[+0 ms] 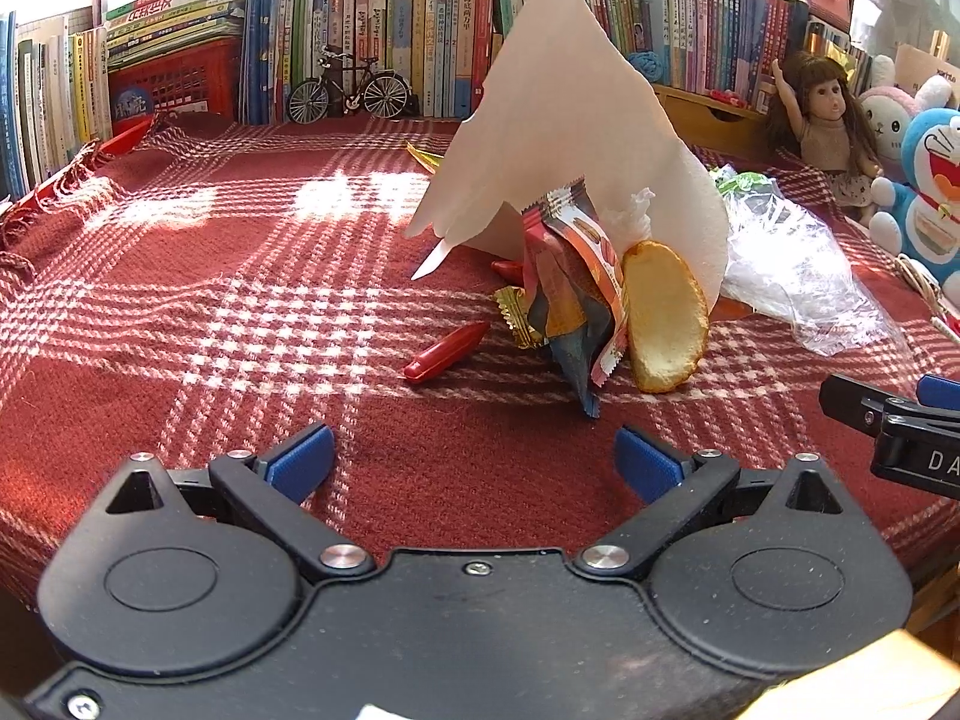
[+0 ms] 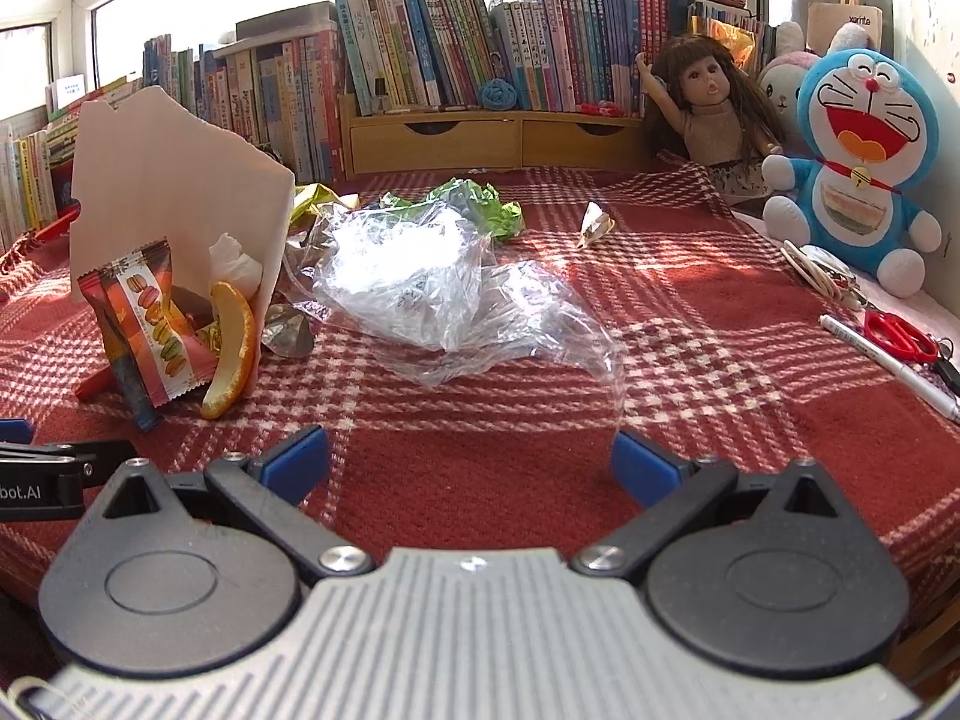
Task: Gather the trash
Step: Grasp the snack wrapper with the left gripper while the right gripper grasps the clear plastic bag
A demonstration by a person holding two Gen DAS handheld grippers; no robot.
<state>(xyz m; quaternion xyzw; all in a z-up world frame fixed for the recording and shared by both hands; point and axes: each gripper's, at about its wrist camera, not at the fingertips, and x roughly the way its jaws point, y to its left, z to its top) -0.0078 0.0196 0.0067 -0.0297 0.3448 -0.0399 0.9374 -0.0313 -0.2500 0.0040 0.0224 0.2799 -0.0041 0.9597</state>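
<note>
On the red plaid cloth (image 1: 210, 312) stands a white paper bag (image 1: 558, 132), tipped so its mouth faces me, with snack wrappers (image 1: 576, 276) and an orange peel (image 1: 663, 324) spilling out. A red wrapper piece (image 1: 447, 352) lies loose in front of it. My left gripper (image 1: 474, 462) is open low over the cloth, short of the pile, with nothing between its fingers. In the right wrist view the same bag (image 2: 174, 180), macaron wrapper (image 2: 150, 324) and peel (image 2: 231, 348) sit at left, beside crumpled clear plastic (image 2: 432, 294). My right gripper (image 2: 471, 462) is open, empty.
Green wrapping (image 2: 480, 204) and a small paper scrap (image 2: 594, 222) lie farther back. Books (image 2: 456, 48) line the rear wall, with a toy bicycle (image 1: 348, 90) in front of them. A doll (image 2: 708, 114) and blue plush (image 2: 852, 162) sit at right, near red scissors (image 2: 900, 336) and a pen (image 2: 888, 360).
</note>
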